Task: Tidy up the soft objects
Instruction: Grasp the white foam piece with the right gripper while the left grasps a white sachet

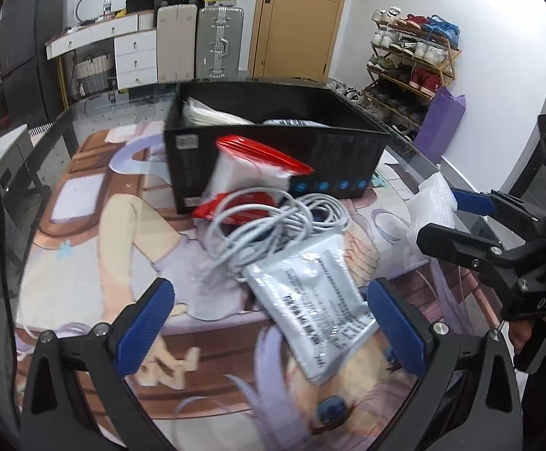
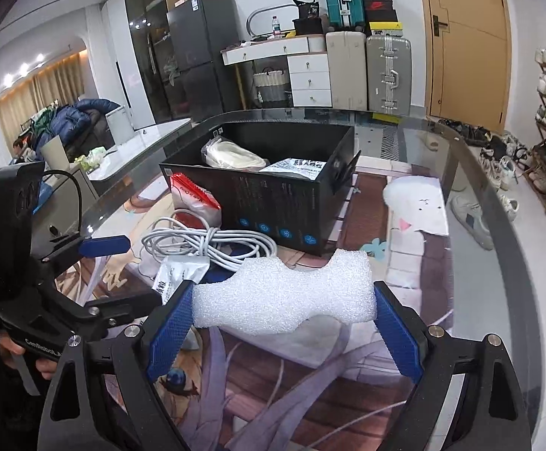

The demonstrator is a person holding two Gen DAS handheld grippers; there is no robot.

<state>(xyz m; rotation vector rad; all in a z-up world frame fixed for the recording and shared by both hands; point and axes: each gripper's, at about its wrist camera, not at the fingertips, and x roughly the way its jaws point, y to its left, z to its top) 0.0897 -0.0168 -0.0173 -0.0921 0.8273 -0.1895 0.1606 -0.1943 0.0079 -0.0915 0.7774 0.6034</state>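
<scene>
My right gripper (image 2: 282, 300) is shut on a white foam piece (image 2: 284, 297) and holds it above the printed mat; the foam also shows in the left wrist view (image 1: 433, 203). My left gripper (image 1: 269, 300) is open over a silver foil packet (image 1: 310, 300), touching nothing. A coiled white cable (image 1: 273, 221) and a red-and-white bag (image 1: 254, 176) lie in front of the black box (image 1: 273, 158). The box (image 2: 291, 195) holds a cream pouch (image 2: 231, 156) and a printed packet (image 2: 295, 167).
A printed mat (image 1: 103, 233) covers the glass table (image 2: 480, 263). A white cloth patch (image 2: 416, 203) lies right of the box. Suitcases, drawers, a door and a shoe rack (image 1: 408, 67) stand beyond the table.
</scene>
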